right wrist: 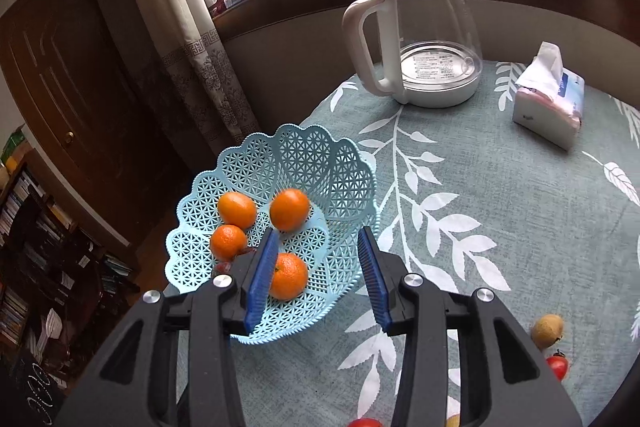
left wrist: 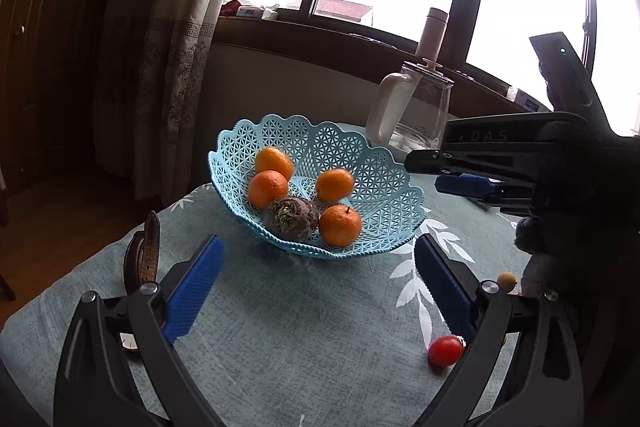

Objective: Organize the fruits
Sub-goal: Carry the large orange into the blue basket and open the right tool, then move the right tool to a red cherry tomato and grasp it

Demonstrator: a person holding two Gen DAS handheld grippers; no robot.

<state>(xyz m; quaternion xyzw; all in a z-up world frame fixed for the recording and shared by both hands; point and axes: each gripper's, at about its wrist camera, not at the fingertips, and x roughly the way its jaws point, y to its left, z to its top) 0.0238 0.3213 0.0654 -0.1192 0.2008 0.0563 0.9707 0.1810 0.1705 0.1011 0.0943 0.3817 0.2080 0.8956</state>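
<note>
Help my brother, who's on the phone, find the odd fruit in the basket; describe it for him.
Find the light blue lattice basket on the leaf-print tablecloth. Four oranges lie inside; beside the nearest one rests a dark brownish-purple fruit, the only one not orange.

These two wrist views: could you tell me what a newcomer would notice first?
The light blue lattice basket near the table's left edge, holding four oranges and a dark rough fruit. Behind it stands a glass kettle; a red tomato lies loose on the leaf-print cloth.

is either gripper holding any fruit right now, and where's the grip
Nothing is held. The left gripper and right gripper are both open and empty; the right one hangs over the basket.
</note>
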